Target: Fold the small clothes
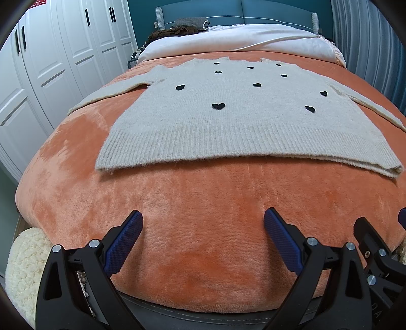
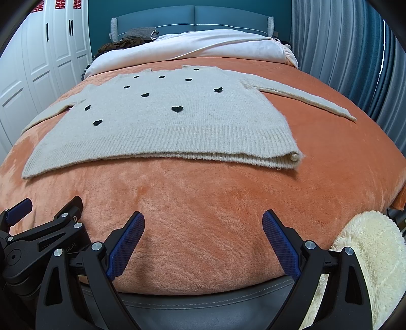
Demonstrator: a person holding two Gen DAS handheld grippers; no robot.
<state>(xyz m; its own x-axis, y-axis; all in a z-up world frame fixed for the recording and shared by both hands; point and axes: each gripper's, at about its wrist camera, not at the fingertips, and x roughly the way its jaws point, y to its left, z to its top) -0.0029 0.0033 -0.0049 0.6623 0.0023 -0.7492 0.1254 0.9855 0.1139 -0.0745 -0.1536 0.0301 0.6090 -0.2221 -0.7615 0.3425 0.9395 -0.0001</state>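
My left gripper (image 1: 203, 223) and right gripper (image 2: 203, 223) both gape wide, ribbed blue pads gripping nothing, above the near edge of the plush orange blanket (image 1: 203, 203). Farther off, the fuzzy beige knit sweater with black hearts (image 2: 162, 121) lies flat, sleeves spread left and right, ribbed hem nearest.

The sweater (image 1: 236, 121) lies flat on the blanket (image 1: 203, 203), hem toward the cameras, sleeves spread out to either side. Behind it a duvet (image 1: 241, 40) lies across the bed, with the headboard (image 1: 228, 11) behind that and a heap of clothes (image 1: 182, 28) at the duvet's far left. Wardrobes (image 1: 50, 63) stand left of the bed, curtains (image 2: 342, 50) right. Both grippers, left (image 1: 203, 223) and right (image 2: 203, 224), hang at the near edge, well short of the hem.
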